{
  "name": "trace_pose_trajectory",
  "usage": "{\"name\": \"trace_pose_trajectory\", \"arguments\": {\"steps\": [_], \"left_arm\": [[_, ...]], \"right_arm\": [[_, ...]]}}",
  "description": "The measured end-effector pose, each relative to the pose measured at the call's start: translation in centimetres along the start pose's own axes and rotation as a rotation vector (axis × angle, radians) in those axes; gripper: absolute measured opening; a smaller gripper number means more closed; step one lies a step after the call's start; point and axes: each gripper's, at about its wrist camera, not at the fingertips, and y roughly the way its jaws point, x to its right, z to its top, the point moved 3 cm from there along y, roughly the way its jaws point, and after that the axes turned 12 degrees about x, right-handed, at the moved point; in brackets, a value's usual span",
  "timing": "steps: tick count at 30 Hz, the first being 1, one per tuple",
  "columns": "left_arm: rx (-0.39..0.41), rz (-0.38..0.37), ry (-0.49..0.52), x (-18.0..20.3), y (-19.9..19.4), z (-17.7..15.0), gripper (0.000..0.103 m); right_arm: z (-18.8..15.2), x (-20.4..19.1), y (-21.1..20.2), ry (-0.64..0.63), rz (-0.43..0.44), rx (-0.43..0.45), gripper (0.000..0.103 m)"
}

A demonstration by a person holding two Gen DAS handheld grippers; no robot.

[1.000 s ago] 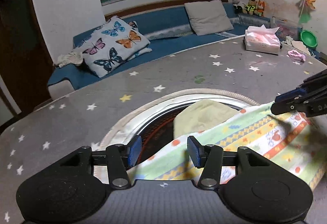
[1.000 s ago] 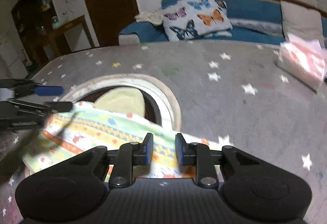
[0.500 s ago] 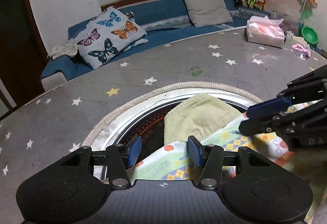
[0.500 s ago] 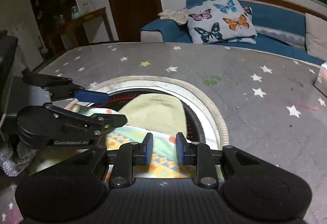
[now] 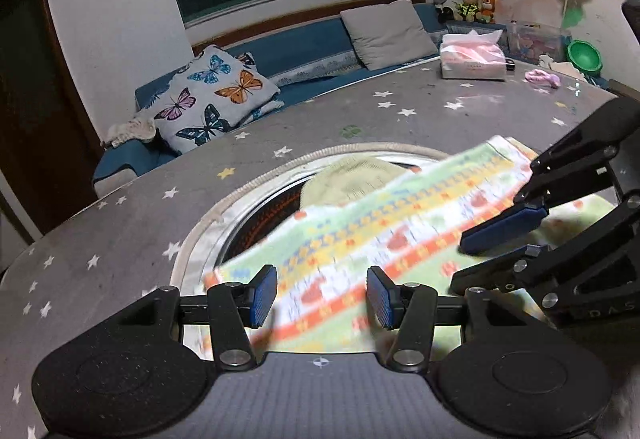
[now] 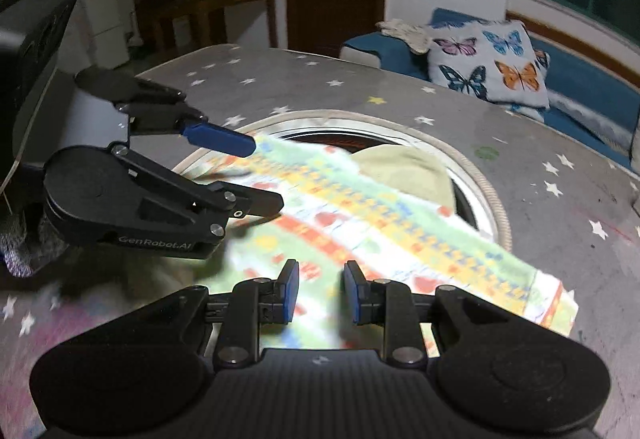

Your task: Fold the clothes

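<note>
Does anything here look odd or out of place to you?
Yes. The patterned cloth lies slanted and rumpled, half over a round opening in the starry table cover, where a pale green cloth is tucked. Both the left gripper and right gripper are open, holding nothing.

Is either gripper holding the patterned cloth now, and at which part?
Neither: left gripper and right gripper are open, with the patterned cloth between them unclamped.

A grey star-printed table point(image 5: 120, 223) carries a round rope-rimmed basket point(image 5: 208, 223) at centre (clothes spilling from it), a tissue box point(image 5: 472, 59) at one o'clock, and a pink scrap point(image 5: 542, 77) beside it.
</note>
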Motion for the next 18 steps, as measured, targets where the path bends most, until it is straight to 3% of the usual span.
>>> {"name": "trace_pose_trajectory", "arguments": {"steps": [9, 18], "left_arm": [[-0.029, 0.035, -0.037, -0.2, -2.4, -2.8, 0.053], [-0.033, 0.06, -0.093, -1.6, -3.2, -3.8, 0.053]], "right_arm": [[-1.5, -1.8, -2.6, 0.038, 0.016, 0.029, 0.028], [-4.2, 2.5, -6.3, 0.168, -0.112, 0.022, 0.032]]}}
